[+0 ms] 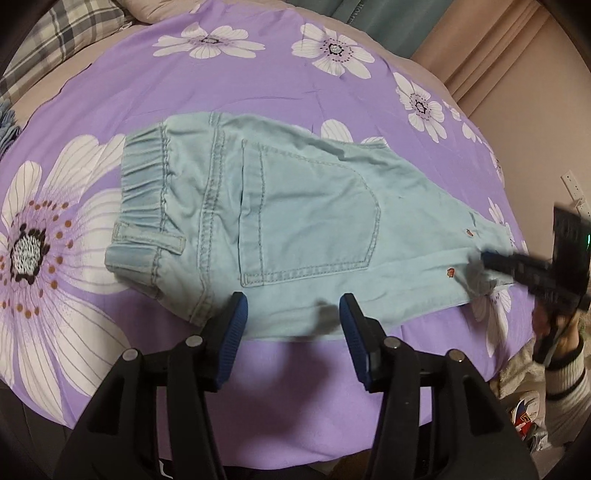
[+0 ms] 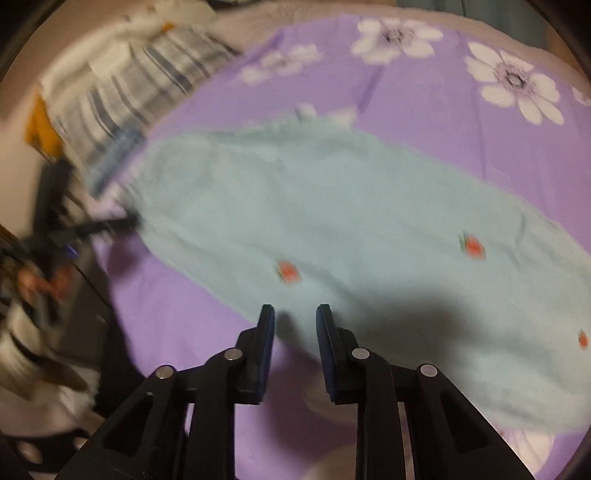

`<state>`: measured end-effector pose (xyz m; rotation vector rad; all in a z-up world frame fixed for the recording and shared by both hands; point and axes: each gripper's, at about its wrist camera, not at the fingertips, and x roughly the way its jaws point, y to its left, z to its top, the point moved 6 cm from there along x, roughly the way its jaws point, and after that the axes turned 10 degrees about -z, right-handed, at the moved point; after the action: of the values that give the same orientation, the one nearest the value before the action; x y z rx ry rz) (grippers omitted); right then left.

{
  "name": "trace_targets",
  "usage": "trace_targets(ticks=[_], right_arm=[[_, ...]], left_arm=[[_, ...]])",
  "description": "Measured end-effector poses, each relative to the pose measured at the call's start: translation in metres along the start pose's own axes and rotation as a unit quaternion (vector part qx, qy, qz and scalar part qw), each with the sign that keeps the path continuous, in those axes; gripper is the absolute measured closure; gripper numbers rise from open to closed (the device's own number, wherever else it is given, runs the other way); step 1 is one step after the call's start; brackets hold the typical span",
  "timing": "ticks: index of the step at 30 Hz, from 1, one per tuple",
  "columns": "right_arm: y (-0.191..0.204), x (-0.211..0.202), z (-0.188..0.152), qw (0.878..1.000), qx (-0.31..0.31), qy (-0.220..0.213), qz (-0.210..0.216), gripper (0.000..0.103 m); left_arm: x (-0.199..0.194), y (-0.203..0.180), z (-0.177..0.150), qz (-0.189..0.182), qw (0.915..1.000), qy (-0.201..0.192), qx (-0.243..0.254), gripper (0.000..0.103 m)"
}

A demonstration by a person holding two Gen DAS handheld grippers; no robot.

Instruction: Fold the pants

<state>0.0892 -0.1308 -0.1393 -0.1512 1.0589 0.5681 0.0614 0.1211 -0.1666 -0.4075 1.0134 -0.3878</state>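
Observation:
Light blue pants (image 1: 303, 221) lie flat on the purple flowered sheet (image 1: 258, 81), apparently folded lengthwise, with the elastic waistband (image 1: 144, 177) at the left, a back pocket facing up and the leg running right. My left gripper (image 1: 291, 301) is open, its blue pads over the near edge of the seat area with nothing pinched. In the left wrist view my right gripper (image 1: 517, 266) hovers over the leg end at the far right. The blurred right wrist view shows the right gripper (image 2: 295, 310) with its jaws a little apart above the pants (image 2: 332, 221), and no cloth gripped.
A plaid pillow (image 1: 74, 29) lies at the far left corner and striped bedding (image 2: 147, 81) sits beside the waistband end. A person's hand in a striped cuff (image 1: 565, 365) holds the right gripper at the bed's edge. A wall socket (image 1: 572, 184) and curtains (image 1: 498, 48) stand beyond.

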Motion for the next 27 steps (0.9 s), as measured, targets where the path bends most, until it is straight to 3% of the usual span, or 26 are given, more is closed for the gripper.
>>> trace_targets(ticks=[3,9,13,18,22,26,27], right_arm=[[-0.001,-0.006,0.032,0.999,-0.016,-0.036,-0.031,0.078],[0.018,0.024,0.097,0.989,-0.103,-0.083,-0.062,0.077],[0.019,0.055,0.116,0.981,-0.166,-0.052,-0.088,0.076],[0.02,0.075,0.118,0.976,-0.198,-0.022,-0.088,0.076],[0.023,0.078,0.117,0.974,-0.215,-0.006,-0.072,0.076],[0.025,0.091,0.116,0.962,-0.257,0.019,-0.093,0.077],[0.027,0.094,0.113,0.959,-0.269,0.03,-0.09,0.084]], left_arm=[[-0.001,-0.006,0.009,-0.002,0.9997,-0.013,0.02,0.043],[0.009,0.003,0.018,0.0,0.9997,-0.014,0.022,0.042],[0.012,0.013,0.019,-0.021,0.9997,-0.012,0.009,0.042],[0.011,0.02,0.024,-0.043,0.9989,-0.018,-0.009,0.042],[0.012,0.019,0.026,-0.043,0.9989,-0.017,-0.005,0.041],[0.013,0.019,0.028,-0.043,0.9989,-0.017,-0.004,0.04],[0.012,0.019,0.027,-0.044,0.9989,-0.017,-0.005,0.04]])
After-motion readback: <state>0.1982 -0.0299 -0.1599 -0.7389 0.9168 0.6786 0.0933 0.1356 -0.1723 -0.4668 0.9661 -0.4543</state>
